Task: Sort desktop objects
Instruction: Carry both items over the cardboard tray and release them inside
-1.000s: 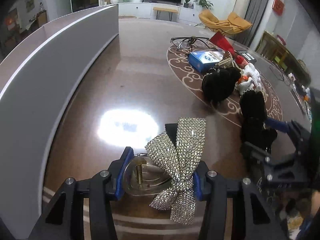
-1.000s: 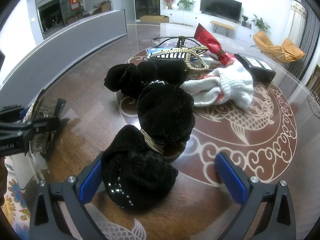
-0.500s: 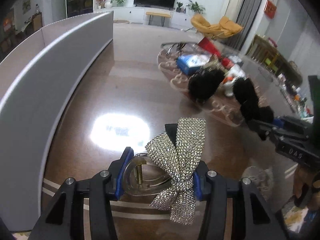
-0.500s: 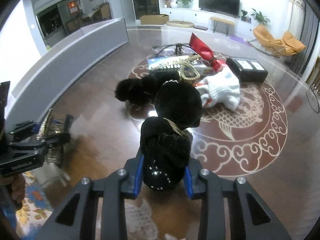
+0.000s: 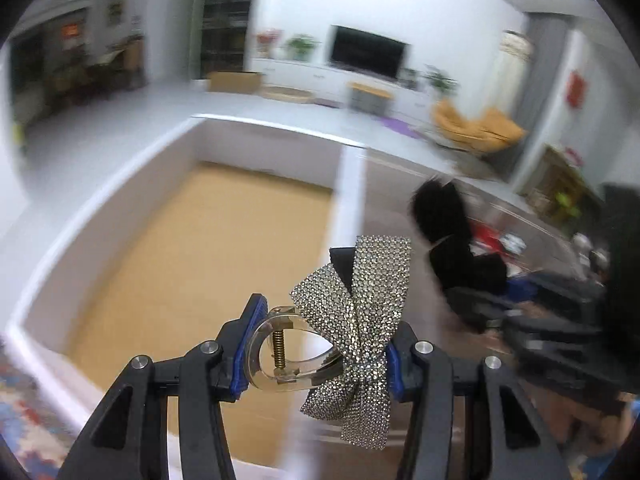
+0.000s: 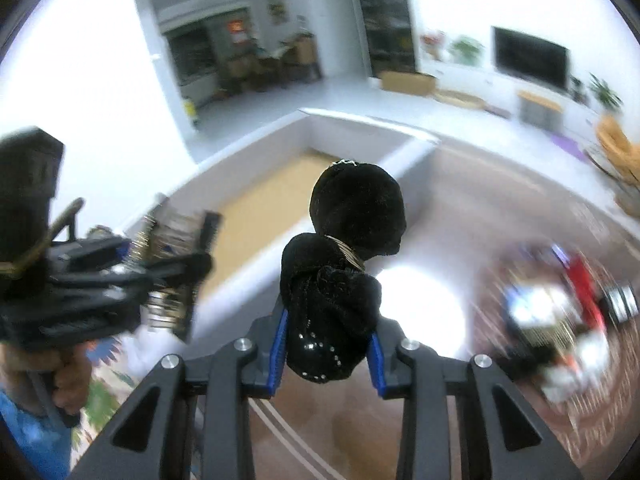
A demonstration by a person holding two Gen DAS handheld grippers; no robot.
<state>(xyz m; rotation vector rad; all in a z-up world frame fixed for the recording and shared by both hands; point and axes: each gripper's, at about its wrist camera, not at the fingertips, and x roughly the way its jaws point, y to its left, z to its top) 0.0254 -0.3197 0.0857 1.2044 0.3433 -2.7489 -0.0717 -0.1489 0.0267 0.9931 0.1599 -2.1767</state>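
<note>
Rhinestone bow clip (image 5: 352, 320): clamped in left claw (image 5: 316, 354), above white tray (image 5: 100, 184). Stiff clear body, light, brittle; grip at spring end.
Black velvet scrunchie (image 6: 340, 280): pinched in right claw (image 6: 328, 350), beside tray. Soft, light, squashy.

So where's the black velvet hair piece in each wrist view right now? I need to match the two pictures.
Left wrist: black velvet hair piece at right of centre, held up by the right gripper, blurred.
Right wrist: bottom centre, clamped in the right gripper.
Shared landmark: white box with tan floor, left of centre in both views.
</note>
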